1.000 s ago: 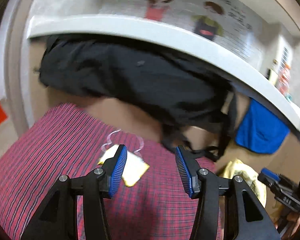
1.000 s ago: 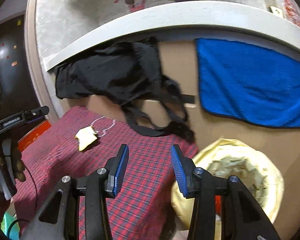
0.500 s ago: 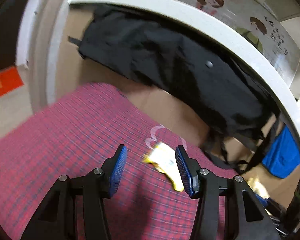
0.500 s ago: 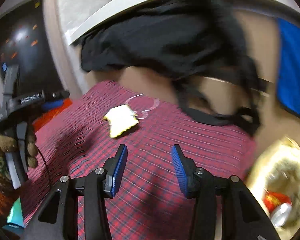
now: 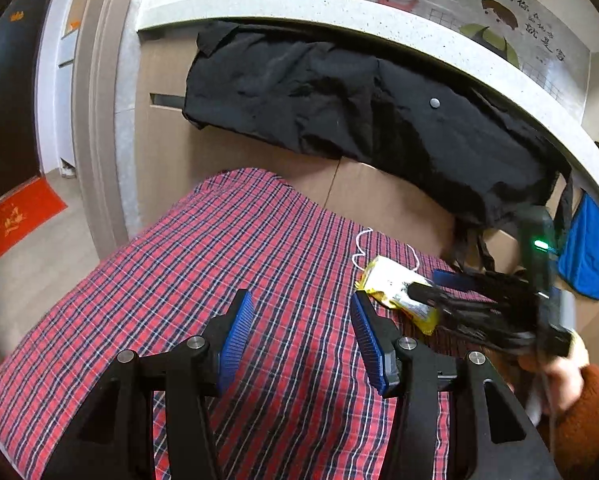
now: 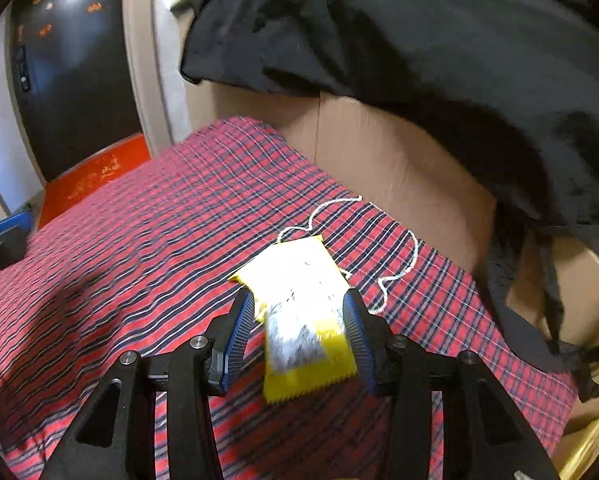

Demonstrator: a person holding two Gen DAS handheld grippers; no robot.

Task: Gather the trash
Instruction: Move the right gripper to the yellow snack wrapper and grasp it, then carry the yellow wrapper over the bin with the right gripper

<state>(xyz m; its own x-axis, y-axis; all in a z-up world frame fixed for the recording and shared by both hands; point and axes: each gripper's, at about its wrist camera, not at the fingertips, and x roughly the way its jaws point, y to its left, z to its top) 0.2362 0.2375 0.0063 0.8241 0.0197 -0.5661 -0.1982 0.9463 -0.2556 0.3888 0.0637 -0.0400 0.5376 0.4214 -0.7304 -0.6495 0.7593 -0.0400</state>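
Note:
A yellow and white snack wrapper [image 6: 299, 300] lies on the red plaid cloth [image 6: 139, 232], next to a white chalk outline [image 6: 383, 248]. My right gripper [image 6: 299, 328] is open with its blue pads on either side of the wrapper, close to its edges. In the left wrist view the wrapper [image 5: 395, 292] lies to the right, and the right gripper [image 5: 439, 286] reaches onto it from the right. My left gripper [image 5: 299, 340] is open and empty above the cloth [image 5: 219, 260], left of the wrapper.
A black garment [image 5: 359, 112] hangs from a white counter edge [image 5: 339, 8] over a cardboard panel [image 5: 379, 196] behind the cloth. A blue cloth [image 5: 591, 256] hangs at the far right. A red mat [image 5: 11, 220] lies on the floor at left.
My right gripper has moved forward and down to the wrapper, which now sits between its pads. My left gripper has swung left, so the wrapper lies to its right.

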